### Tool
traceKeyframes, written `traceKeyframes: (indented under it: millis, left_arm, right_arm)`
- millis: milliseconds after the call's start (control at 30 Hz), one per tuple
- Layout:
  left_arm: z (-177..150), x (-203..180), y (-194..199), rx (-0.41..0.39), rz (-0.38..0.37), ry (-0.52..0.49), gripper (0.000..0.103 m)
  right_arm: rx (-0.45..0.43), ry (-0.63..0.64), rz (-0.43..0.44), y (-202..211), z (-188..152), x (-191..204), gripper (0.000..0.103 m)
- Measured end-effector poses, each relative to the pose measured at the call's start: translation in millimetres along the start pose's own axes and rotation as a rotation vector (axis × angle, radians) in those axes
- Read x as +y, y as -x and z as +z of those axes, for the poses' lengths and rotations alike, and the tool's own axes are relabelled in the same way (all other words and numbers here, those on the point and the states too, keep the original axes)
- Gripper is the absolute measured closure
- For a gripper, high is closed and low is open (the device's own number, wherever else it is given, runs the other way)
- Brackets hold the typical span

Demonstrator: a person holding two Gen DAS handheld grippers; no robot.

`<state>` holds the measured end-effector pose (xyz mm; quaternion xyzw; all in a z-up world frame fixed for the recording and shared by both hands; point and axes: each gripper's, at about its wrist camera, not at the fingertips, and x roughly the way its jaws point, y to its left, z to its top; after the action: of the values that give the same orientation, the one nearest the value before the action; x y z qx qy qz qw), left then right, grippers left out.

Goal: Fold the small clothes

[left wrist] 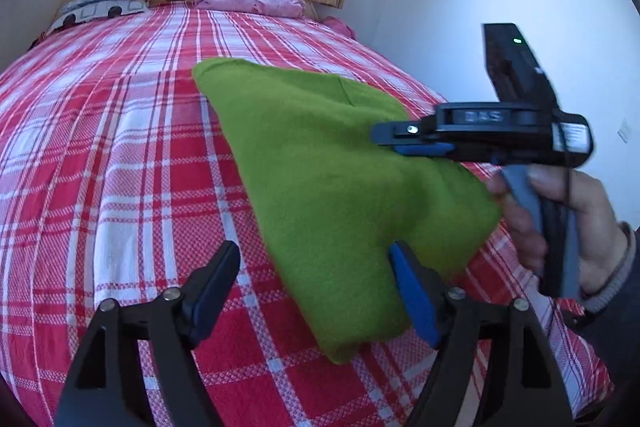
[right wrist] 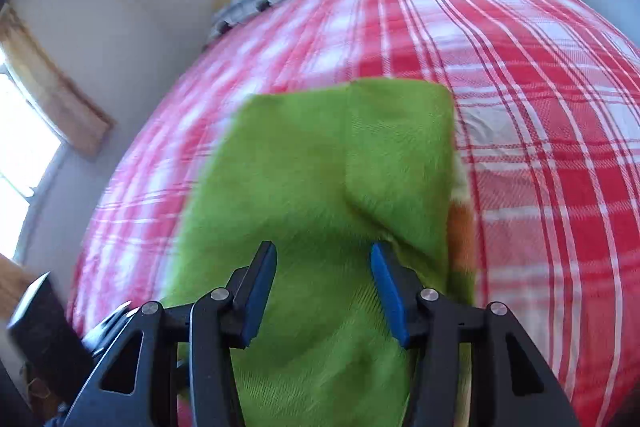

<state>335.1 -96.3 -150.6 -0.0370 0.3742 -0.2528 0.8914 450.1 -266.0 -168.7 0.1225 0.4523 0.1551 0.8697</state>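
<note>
Green cloth is laid folded on the checked bedspread, near its right edge. Nothing is gripped: left gripper is spread wide, right gripper half open. Edges should be squared before pressing.

Blurring across the far left side of the checked bedspread in the right wrist view. Running out of frame at the bottom: the near end of the green garment. Hiding part of the green garment's near edge behind the left gripper's blue pad. Cutting off the person's sleeve at the right rim. Leaving the patterned pillow too smeared to read.
</note>
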Motion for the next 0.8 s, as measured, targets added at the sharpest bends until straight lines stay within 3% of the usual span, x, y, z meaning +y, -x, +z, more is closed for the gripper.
traceKeyframes:
  millis: [100, 233, 333, 400, 533, 667, 800]
  left_arm:
    - [-1.2, 2.7, -2.7, 0.003, 0.018, 0.018, 0.01]
    - [-2.0, 8.0, -8.3, 0.032, -0.007, 0.052, 0.01]
    - [-3.4, 8.6, -8.2, 0.034, -0.008, 0.058, 0.01]
    - [-3.1, 9.9, -10.0, 0.038, -0.001, 0.066, 0.01]
    - [-2.8, 13.3, -12.7, 0.049, -0.013, 0.082, 0.008]
    - [-3.9, 12.3, -12.2, 0.049, -0.008, 0.08, 0.007]
    - [-3.9, 11.7, -12.5, 0.053, -0.004, 0.082, 0.005]
  right_arm:
    - [-0.012, 0.07, -0.073, 2.9, 11.7, 22.4, 0.052]
    - [-0.061, 0.172, -0.035, 8.5, 21.9, 57.9, 0.052]
    - [-0.001, 0.212, -0.018, -14.7, 20.2, 76.7, 0.052]
    - [0.09, 0.214, -0.053, -41.4, 10.9, 76.1, 0.049]
    - [0.035, 0.144, 0.035, -34.1, 5.5, 54.0, 0.049]
    - [-0.046, 0.193, -0.048, 0.9, -13.9, 64.0, 0.049]
    - [-0.076, 0.275, -0.104, 26.6, -56.5, 69.8, 0.045]
